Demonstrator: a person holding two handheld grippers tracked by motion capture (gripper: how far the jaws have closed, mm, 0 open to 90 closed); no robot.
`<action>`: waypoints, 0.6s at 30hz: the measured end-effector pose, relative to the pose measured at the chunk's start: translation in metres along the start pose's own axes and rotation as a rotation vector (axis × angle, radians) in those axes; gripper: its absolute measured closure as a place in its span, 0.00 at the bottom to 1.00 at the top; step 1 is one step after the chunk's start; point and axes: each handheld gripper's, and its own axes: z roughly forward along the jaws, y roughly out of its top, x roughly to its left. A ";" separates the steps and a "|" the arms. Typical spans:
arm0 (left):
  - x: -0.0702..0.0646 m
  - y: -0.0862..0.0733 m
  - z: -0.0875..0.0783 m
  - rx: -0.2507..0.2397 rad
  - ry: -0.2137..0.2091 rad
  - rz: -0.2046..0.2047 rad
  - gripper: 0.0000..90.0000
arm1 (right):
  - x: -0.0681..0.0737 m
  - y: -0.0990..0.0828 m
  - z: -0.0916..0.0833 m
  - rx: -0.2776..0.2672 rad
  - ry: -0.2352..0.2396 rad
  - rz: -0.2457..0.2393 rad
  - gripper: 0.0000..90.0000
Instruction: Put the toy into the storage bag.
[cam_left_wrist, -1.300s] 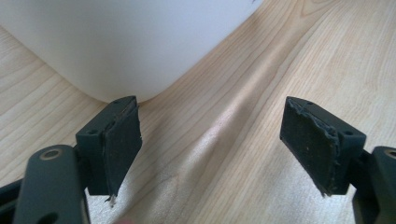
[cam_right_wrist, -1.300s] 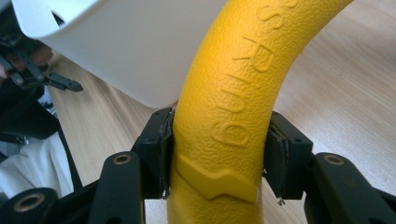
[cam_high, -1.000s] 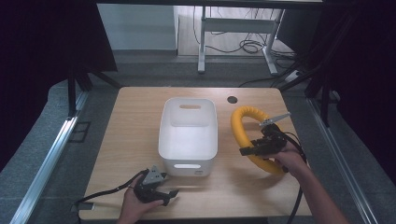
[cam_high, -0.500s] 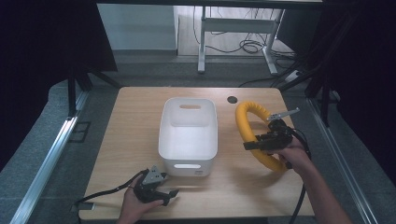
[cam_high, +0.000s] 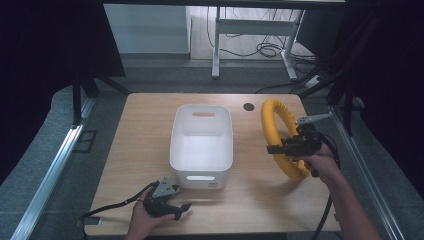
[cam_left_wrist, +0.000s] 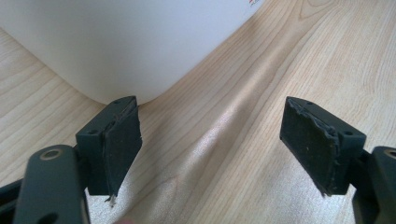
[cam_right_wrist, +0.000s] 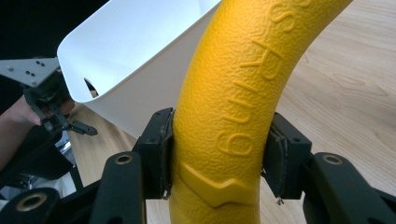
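The right gripper (cam_high: 280, 148) clamps a yellow ring (cam_high: 276, 131) tilted on edge, running near to far, its near rim partly hidden by the hand; the left gripper (cam_high: 181, 210) rests open.

The right gripper (cam_high: 272, 149) sits at the middle right of the high view, held in the right hand (cam_high: 320, 162), whose forearm runs down to the lower right corner. It points toward the left of the frame, and its jaws are clamped tight on the yellow ring (cam_right_wrist: 233, 116), one pad on each side. The left gripper (cam_high: 184, 209) lies low at the bottom centre-left, in the left hand (cam_high: 145, 220), its jaws spread wide apart with nothing between them.
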 end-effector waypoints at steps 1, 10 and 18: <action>0.000 0.000 0.000 0.000 0.000 -0.001 0.23 | 0.000 0.000 -0.001 -0.003 0.000 0.002 0.55; 0.000 0.000 0.000 0.003 0.000 0.003 0.23 | -0.002 0.006 -0.010 -0.051 0.019 0.011 0.55; 0.000 0.000 0.000 0.001 0.000 0.002 0.23 | 0.006 0.016 -0.018 -0.122 0.048 -0.004 0.55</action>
